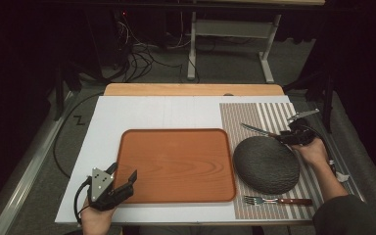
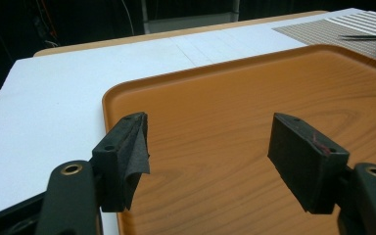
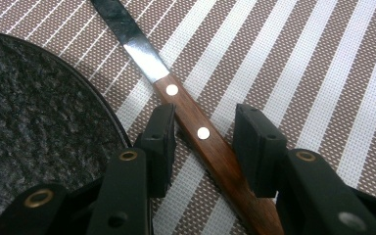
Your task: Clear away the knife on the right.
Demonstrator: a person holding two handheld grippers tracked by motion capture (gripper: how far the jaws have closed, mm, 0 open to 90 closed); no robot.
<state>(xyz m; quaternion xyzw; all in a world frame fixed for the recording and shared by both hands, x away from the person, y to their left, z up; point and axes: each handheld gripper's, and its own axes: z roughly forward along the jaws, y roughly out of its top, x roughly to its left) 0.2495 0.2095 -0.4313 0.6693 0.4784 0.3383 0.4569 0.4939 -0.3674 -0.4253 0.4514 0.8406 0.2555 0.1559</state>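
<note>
The right gripper [image 3: 203, 142], jaws apart and straddling the wooden handle of the knife [image 3: 196, 129] lying on the striped placemat [image 3: 323, 73] beside the dark plate [image 3: 34, 122], needed centring on the handle before closing squarely.

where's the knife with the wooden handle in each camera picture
High view: knife at right, behind the dark plate, on the striped mat.
Left gripper view: thin dark blade at the top right edge.
Right gripper view: centre, handle between the jaws.
Shared landmark: striped mat.
</note>
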